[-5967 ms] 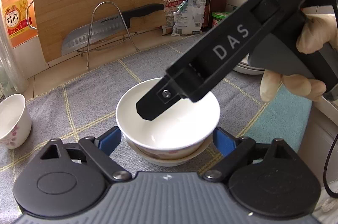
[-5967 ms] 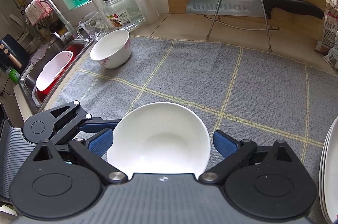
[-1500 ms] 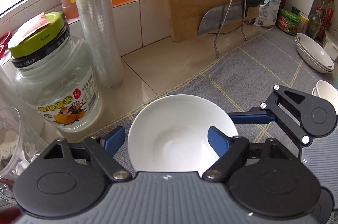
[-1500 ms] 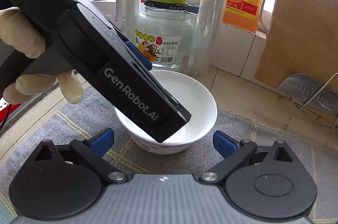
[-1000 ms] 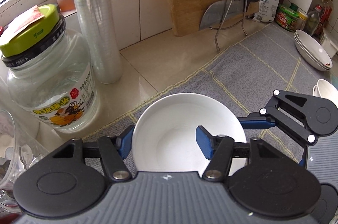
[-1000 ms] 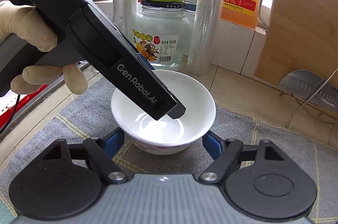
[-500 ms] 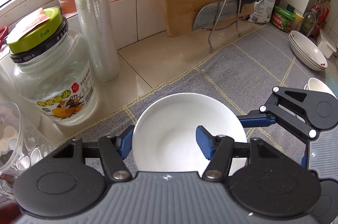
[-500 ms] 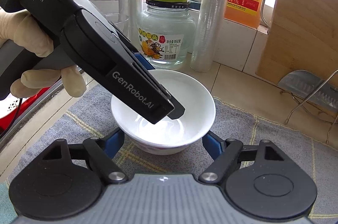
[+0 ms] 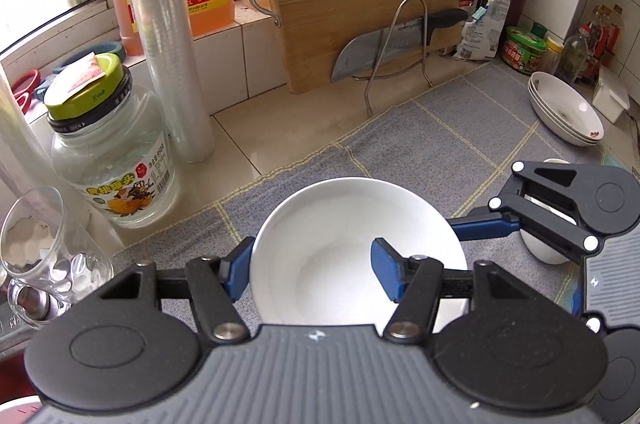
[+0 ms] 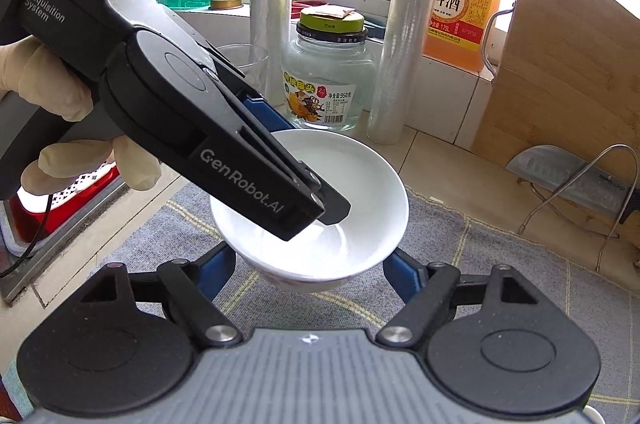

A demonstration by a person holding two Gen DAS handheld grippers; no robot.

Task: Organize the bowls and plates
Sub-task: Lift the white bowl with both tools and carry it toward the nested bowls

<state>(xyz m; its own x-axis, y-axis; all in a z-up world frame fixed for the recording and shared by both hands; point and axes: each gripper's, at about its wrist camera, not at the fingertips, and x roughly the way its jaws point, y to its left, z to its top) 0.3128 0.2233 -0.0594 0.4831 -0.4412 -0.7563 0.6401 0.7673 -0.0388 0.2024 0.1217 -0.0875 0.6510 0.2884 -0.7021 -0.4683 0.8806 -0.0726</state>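
With the left gripper [image 9: 310,274] pinching the near-left wall of the white bowl [image 9: 352,224], one pad outside and one inside, the step in hand looks like carrying this bowl off to be stacked. Bowl sits over the grey checked cloth [image 9: 460,139], at its end by the glass jar [image 9: 112,159]; from the right wrist view its base looks clear of the cloth, so I judge it lifted.

Right gripper [image 10: 308,274]: narrowest setting, pads flank the bowl foot, contact not visible, can't confirm a grip.

Next move, my guess: haul it toward the stacked plates [image 9: 568,111] and the small bowl [image 9: 540,252] at the far end, keep it level, one-wall pinch can slip.

Readable text: "DAS Data Acquisition System" and "GenRobot.AI" on the left gripper; "950" on the jar label; "1.75L" on the orange bottle [image 10: 460,7].
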